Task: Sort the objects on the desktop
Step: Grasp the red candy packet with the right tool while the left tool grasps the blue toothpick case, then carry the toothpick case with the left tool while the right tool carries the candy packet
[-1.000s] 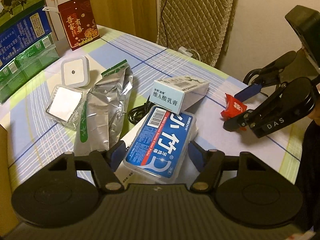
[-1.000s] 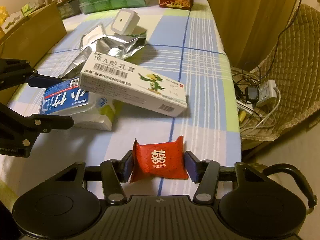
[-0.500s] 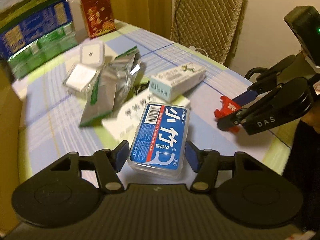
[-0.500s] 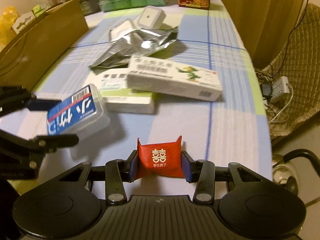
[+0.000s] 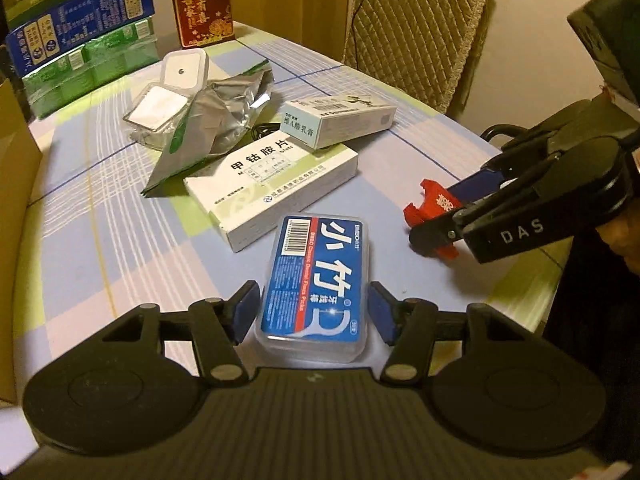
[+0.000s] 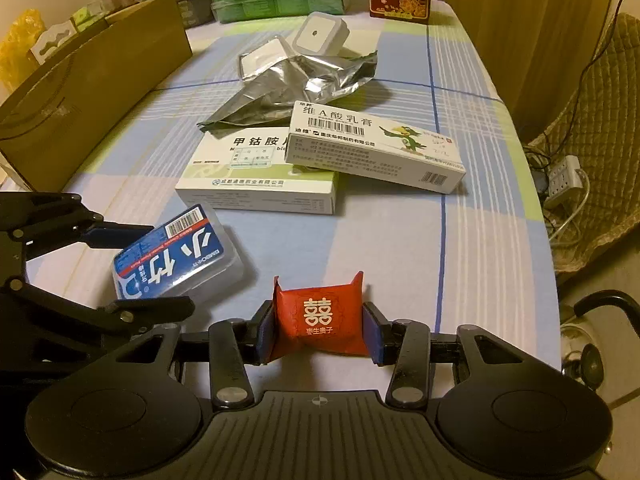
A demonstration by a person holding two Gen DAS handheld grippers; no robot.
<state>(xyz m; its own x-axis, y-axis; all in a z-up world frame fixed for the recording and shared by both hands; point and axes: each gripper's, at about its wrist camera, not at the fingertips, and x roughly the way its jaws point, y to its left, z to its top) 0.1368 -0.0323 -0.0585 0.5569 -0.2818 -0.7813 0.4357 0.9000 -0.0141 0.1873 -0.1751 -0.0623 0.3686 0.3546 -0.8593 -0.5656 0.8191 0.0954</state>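
Observation:
A blue-labelled dental floss box (image 5: pixel 316 280) sits lengthwise between the blue pads of my left gripper (image 5: pixel 314 312). The jaws are closing and both pads touch its sides. In the right wrist view the same floss box (image 6: pixel 176 256) hangs just above the checked tablecloth in the left gripper (image 6: pixel 168 266). My right gripper (image 6: pixel 318 328) is shut on a small red packet (image 6: pixel 320 312) with a white double-happiness sign. The left wrist view shows the right gripper (image 5: pixel 436 216) holding that red packet (image 5: pixel 428 200) to the right of the floss box.
A white medicine box (image 5: pixel 272 184) lies mid-table with an ointment carton (image 5: pixel 340 120) partly on it. Behind are a crumpled foil bag (image 5: pixel 212 120), a clear case (image 5: pixel 156 112) and a white square device (image 5: pixel 184 68). A cardboard box (image 6: pixel 92 80) stands left, cartons (image 5: pixel 80 60) at the back.
My left gripper closed on the floss box and drew it off the white medicine box toward the near edge. My right gripper pulled back slightly with the red packet.

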